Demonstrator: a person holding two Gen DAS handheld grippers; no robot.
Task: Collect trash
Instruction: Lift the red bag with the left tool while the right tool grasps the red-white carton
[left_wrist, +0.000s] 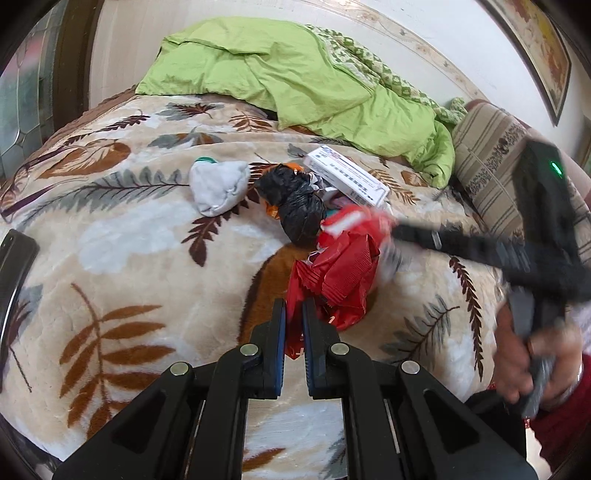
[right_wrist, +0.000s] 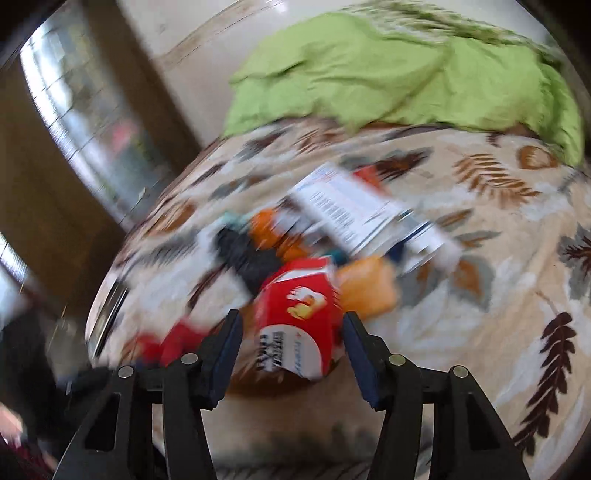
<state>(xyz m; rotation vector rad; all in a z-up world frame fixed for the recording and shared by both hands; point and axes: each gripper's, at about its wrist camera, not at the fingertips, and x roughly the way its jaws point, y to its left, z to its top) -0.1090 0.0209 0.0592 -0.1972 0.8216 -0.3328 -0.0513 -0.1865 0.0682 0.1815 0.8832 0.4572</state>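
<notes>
Clamped tight on a fold of the red plastic bag (left_wrist: 334, 280), my left gripper (left_wrist: 294, 314) has its jaws together with the film pinched between them, the bag's body slumped on the leaf-print blanket (left_wrist: 122, 243) just ahead. My right gripper (right_wrist: 293, 332) stands with its jaws apart, a red-and-white carton (right_wrist: 295, 325) between them; I can't see the pads pressing on it, and that view is smeared with blur. I judge the bag light, limp and slippery, so a bunched edge near its mouth is the place to hold it, not a single layer. The carton looks light but stiff; I'd take it across its flat sides, gently, since thin card will crush. Just beyond the bag lies a knotted black bag (left_wrist: 295, 206), soft and easy to pinch at the knot. Left of that sits a crumpled grey-white wad (left_wrist: 218, 186), and behind both a long white box (left_wrist: 347, 175). Farthest back, a green quilt (left_wrist: 295, 77) is heaped against the wall.
</notes>
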